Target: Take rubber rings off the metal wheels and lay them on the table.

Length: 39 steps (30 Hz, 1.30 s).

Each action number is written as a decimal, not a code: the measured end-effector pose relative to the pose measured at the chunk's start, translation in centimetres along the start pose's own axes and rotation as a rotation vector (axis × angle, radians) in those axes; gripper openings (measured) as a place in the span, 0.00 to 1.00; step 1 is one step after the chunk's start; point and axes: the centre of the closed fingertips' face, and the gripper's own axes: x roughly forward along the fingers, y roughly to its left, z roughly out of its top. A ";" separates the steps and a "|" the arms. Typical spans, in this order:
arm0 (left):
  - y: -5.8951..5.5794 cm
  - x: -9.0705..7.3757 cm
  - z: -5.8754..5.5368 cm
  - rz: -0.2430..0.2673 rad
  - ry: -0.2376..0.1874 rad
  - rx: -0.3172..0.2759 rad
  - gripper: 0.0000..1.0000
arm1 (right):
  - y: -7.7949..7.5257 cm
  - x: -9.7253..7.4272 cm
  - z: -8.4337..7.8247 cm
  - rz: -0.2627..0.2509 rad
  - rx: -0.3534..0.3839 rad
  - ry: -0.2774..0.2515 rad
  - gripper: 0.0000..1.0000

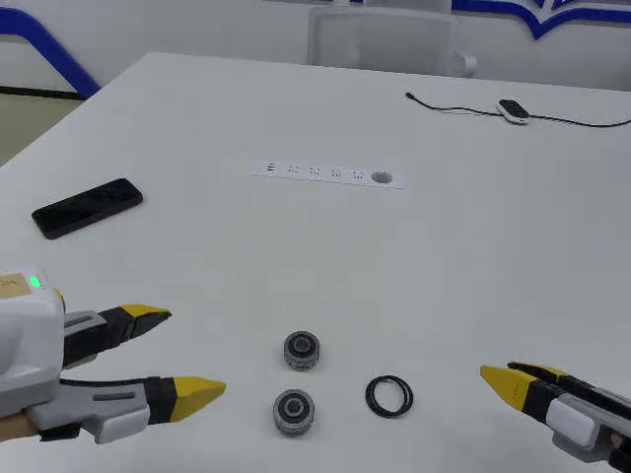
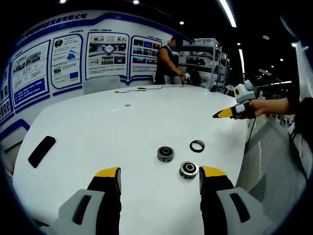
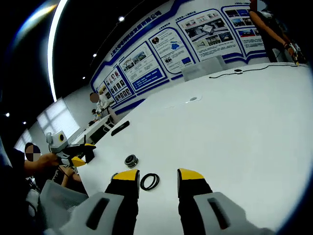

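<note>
Two small metal wheels with dark outer bands stand on the white table, one (image 1: pixel 302 350) just behind the other (image 1: pixel 294 411). To their right, black rubber rings (image 1: pixel 388 396) lie flat, seemingly two overlapping. My left gripper (image 1: pixel 177 353) hovers open and empty left of the wheels, which its own view shows ahead of its jaws (image 2: pixel 165 153) (image 2: pixel 189 170). At the lower right, my right gripper (image 1: pixel 508 377) is open and empty, a short way from the rings. In its own view the rings (image 3: pixel 149 181) lie between its jaws and one wheel (image 3: pixel 131 160) sits beyond.
A black remote (image 1: pixel 87 207) lies at the left. A white socket strip (image 1: pixel 325 172) is set into the table's middle. A small device on a cable (image 1: pixel 513 110) rests at the far right. A chair (image 1: pixel 385 39) stands behind the table, where a person (image 2: pixel 168 61) works.
</note>
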 end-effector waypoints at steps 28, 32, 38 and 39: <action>-2.6 0.1 -4.3 -0.002 0.063 0.032 0.78 | 1.3 1.1 -2.8 0.103 -0.522 0.249 0.54; -2.8 0.4 -4.3 -0.008 0.072 0.043 0.78 | 1.0 1.3 -2.5 0.101 -0.544 0.251 0.55; -3.0 0.5 -4.6 -0.021 0.098 0.056 0.78 | 0.5 1.6 -2.1 0.094 -0.563 0.255 0.56; -2.9 0.5 -4.7 -0.020 0.101 0.057 0.78 | 0.4 1.6 -2.0 0.091 -0.565 0.256 0.56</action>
